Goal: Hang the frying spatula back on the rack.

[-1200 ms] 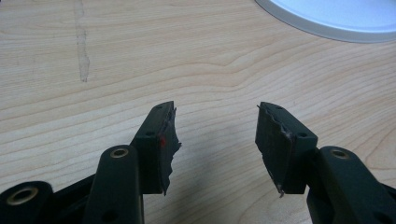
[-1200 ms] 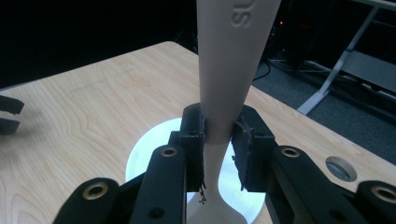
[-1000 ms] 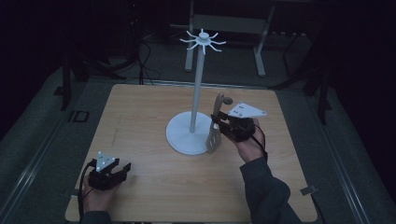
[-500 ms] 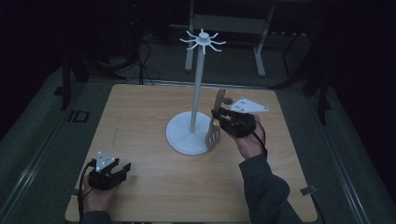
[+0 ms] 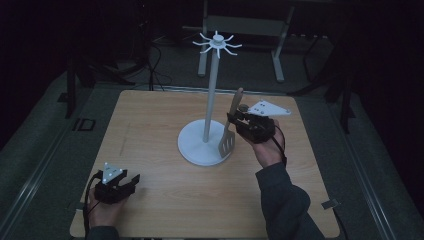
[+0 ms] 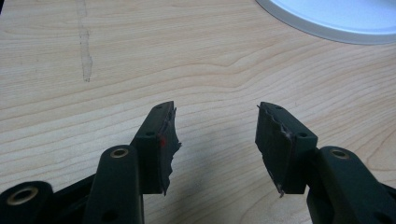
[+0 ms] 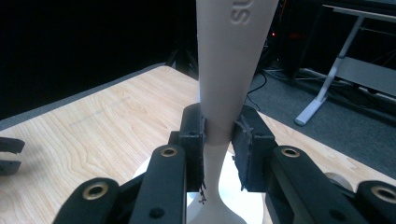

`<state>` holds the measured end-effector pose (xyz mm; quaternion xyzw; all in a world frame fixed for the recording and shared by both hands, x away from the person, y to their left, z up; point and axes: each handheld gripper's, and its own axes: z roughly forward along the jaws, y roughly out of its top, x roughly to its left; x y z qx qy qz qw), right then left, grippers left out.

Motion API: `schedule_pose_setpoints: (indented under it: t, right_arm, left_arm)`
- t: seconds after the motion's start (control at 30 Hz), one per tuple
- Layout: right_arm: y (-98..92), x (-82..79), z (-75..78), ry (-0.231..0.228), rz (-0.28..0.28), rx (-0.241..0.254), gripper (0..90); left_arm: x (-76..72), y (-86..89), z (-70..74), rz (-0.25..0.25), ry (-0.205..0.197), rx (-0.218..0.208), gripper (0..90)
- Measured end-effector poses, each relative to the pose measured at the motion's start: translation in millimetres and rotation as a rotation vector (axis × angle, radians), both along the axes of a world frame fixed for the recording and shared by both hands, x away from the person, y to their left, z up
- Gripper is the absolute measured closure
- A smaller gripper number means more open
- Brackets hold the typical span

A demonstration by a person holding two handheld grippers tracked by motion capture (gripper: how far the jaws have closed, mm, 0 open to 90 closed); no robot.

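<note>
- Beige spatula (image 5: 231, 129) clamped upright by its handle in right gripper (image 5: 239, 125), beside white stand (image 5: 206, 142) near desk (image 5: 150, 120) centre.
- Left gripper (image 5: 126, 181), jaws apart, empty, at near-left corner.

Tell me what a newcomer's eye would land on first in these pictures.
First, the tall white stand with hooked arms on top, rising from its round base at the middle of the light wooden table. Next, the right gripper beside that pole, shut on the handle of a beige slotted spatula held upright, blade down over the base. The left gripper sits at the near left corner, jaws open with nothing between them.
</note>
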<state>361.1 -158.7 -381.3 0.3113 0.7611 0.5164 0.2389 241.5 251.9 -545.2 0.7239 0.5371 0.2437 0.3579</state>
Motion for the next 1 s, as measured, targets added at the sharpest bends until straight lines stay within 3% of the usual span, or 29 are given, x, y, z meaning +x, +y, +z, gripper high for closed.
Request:
schedule_pose_setpoints:
  t: [1.0]
  right_arm:
    - [6.3,16.8,19.7,0.009,-0.022,0.022,74.6]
  left_arm:
    - [0.1,0.0,-0.3,0.002,-0.002,-0.005,48.0]
